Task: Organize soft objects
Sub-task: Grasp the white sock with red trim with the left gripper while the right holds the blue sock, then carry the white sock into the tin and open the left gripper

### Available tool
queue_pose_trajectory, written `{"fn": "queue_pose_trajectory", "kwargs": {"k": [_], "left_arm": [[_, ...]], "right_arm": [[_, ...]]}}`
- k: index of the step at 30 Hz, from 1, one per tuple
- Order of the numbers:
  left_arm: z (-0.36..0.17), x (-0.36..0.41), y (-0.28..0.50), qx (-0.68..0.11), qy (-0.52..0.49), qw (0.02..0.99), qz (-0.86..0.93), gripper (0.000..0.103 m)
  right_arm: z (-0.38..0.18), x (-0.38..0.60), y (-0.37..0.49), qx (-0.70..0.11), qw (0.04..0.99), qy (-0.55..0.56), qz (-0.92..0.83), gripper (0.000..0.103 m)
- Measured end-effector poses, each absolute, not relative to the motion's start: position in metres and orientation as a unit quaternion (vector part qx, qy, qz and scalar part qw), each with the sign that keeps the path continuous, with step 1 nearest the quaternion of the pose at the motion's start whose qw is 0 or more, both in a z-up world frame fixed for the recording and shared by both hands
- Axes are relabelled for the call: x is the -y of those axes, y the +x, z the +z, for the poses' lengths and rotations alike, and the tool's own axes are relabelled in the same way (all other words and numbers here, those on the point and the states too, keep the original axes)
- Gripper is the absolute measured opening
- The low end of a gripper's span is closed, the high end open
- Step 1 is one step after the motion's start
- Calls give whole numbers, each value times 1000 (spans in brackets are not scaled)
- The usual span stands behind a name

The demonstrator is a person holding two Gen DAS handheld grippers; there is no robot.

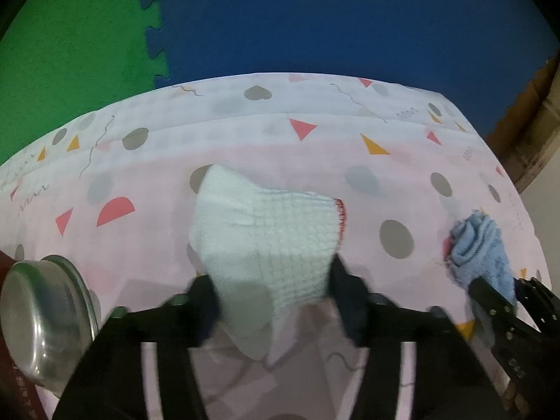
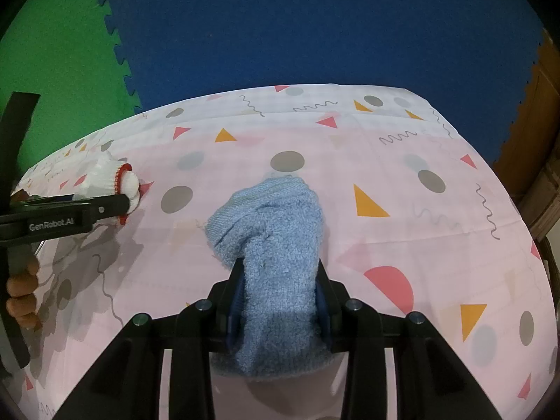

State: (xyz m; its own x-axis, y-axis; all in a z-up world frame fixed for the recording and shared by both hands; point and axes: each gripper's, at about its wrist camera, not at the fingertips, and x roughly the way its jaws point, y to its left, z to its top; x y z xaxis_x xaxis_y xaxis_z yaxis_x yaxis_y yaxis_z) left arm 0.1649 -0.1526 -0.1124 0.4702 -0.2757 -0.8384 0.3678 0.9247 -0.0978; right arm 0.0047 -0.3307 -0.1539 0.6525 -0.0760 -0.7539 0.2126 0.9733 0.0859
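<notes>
A white knit glove (image 1: pixel 259 224) with a red cuff edge lies bunched on the pink patterned tablecloth (image 1: pixel 350 147). My left gripper (image 1: pixel 273 273) is shut on its near end, a pad pressing in from each side. A fluffy light-blue cloth (image 2: pixel 273 217) stands in a crumpled roll, and my right gripper (image 2: pixel 280 267) is shut on its lower part. In the left wrist view the blue cloth (image 1: pixel 479 245) and the right gripper (image 1: pixel 507 287) show at the far right. In the right wrist view the left gripper (image 2: pixel 122 196) and the glove (image 2: pixel 105 175) show at the far left.
A steel bowl (image 1: pixel 45 318) lies tipped at the table's left near corner, beside a dark red object at the frame edge. A person's fingers (image 2: pixel 21 290) hold the left gripper's handle. Beyond the table's far edge lie a blue foam mat (image 1: pixel 315 17) and a green one (image 1: pixel 70 52).
</notes>
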Motion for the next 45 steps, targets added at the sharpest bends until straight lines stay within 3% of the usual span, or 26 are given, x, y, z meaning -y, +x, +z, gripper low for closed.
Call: {"fn": "queue_pose_trajectory", "kwargs": {"k": [2, 5, 24, 35, 45], "left_arm": [[-110, 151, 162, -482, 45, 855, -185, 35], [-108, 147, 157, -485, 41, 854, -186, 31], [-29, 92, 83, -429, 80, 888, -147, 31], [21, -13, 67, -417, 61, 902, -89, 31], [18, -105, 85, -429, 34, 903, 9, 31]], "right_arm": [[-154, 331, 5, -409, 905, 84, -80, 36], [-154, 331, 5, -409, 905, 84, -80, 36], [-154, 331, 5, -409, 905, 85, -80, 37], [-155, 330, 6, -410, 905, 82, -80, 38], [-155, 326, 7, -414, 904, 71, -80, 42]]}}
